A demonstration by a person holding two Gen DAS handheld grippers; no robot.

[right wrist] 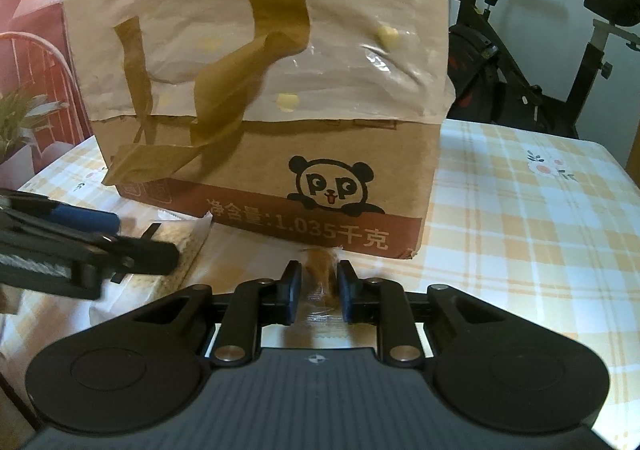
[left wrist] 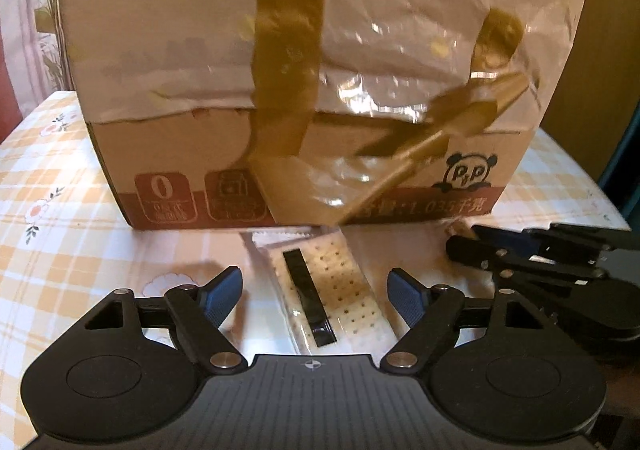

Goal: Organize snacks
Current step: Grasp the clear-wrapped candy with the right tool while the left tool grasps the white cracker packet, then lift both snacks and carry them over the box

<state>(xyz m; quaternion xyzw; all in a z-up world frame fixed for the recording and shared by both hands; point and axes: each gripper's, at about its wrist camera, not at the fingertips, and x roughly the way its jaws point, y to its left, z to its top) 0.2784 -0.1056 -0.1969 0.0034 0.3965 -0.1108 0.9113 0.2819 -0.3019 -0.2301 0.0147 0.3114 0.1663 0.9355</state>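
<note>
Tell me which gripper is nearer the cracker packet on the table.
Left. The left gripper is open, its fingers on either side of the cracker packet. The right gripper sits off to the packet's right, shut on a small brown snack.

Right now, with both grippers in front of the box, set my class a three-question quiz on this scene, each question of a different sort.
1. True or false: the right gripper is shut on a small brown wrapped snack.
2. What lies between the left gripper's open fingers? A) cracker packet B) spoon C) apple
3. Which animal is printed on the cardboard box?

Key:
1. True.
2. A, the cracker packet, which the pads do not press.
3. A panda.
</note>
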